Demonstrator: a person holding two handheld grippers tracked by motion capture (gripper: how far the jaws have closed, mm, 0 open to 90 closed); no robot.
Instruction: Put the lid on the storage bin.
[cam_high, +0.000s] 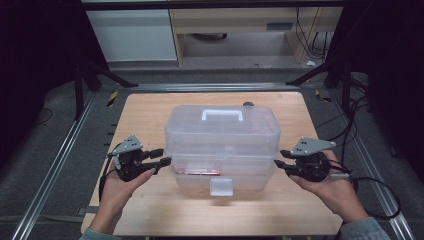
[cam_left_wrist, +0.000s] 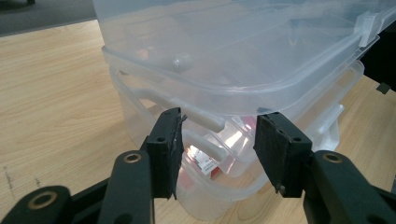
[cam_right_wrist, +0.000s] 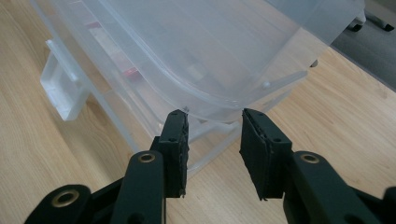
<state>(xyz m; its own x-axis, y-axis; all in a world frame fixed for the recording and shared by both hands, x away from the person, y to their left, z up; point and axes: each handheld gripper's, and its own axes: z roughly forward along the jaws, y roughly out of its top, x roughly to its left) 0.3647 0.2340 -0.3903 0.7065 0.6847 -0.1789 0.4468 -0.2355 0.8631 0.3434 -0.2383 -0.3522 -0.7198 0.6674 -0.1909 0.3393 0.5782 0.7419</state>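
One clear plastic storage box (cam_high: 222, 150) stands in the middle of the wooden table (cam_high: 150, 112). It has a white carry handle (cam_high: 222, 115) on its domed lid and a white latch (cam_high: 221, 187) on the near side. Through its walls something red and white (cam_high: 197, 171) shows in the lower part; what it is cannot be told.

Two grippers flank the box. The left gripper (cam_high: 162, 156) is at the box's left end, its fingers (cam_left_wrist: 166, 149) apart, with the lid's rim between and just above them in the left gripper view, gripping nothing. The right gripper (cam_high: 281, 158) is at the right end, its fingers (cam_right_wrist: 264, 149) likewise apart, just under the lid's rim.
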